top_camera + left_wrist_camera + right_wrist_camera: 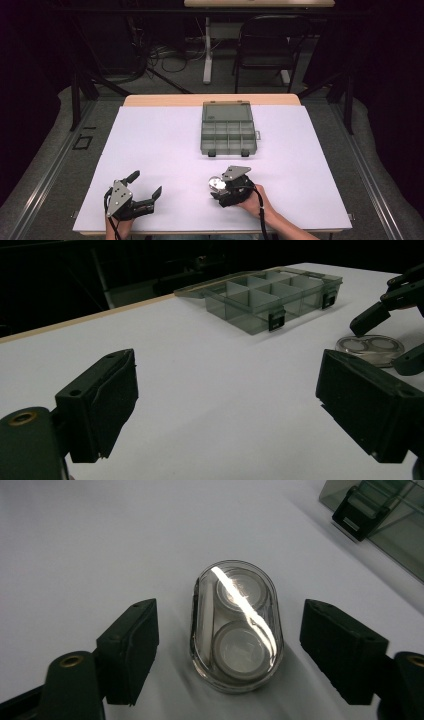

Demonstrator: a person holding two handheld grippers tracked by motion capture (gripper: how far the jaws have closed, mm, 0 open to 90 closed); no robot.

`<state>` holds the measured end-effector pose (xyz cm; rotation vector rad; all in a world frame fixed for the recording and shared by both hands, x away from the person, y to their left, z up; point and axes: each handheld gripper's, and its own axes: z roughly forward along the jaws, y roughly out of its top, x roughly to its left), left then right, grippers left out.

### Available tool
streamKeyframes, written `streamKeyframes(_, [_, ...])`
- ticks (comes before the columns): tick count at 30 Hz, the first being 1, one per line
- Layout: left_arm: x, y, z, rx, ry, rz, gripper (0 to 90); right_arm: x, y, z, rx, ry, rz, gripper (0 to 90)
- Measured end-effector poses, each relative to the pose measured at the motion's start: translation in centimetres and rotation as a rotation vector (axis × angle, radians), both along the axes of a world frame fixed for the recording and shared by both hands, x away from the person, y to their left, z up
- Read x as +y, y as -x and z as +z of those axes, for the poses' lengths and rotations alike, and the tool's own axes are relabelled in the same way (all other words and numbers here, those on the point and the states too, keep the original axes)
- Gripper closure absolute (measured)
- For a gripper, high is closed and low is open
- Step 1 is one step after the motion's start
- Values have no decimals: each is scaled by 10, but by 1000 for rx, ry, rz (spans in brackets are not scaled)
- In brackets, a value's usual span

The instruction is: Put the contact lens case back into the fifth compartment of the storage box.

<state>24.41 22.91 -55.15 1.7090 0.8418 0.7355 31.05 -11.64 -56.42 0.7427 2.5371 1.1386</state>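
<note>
Straddling clear capsule (235, 625) with right gripper (230, 655) spread, ungrasped; left gripper (225, 405) idle, agape; divided box (228, 129) open, compartments apparently unfilled; transfer probably pending.

High view: above the near edge, facing forward and down over the whole table (150, 150).
Left gripper view: low, looking across toward the compartment box (270, 295).
Right gripper view: close above the clear case (235, 625) (shared with both others).
</note>
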Motion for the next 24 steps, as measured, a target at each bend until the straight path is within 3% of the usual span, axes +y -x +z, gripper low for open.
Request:
streamKeyframes(5, [0,0,0,1,0,-5,100,-2,-2,0,1,1,-2,366])
streamKeyframes(12, [0,0,0,2,-3,-7,100,-1,-3,-1,8,10,2,457])
streamKeyframes(24, [0,0,-1,3,-2,-7,100,-2,-3,-1,8,0,4,491])
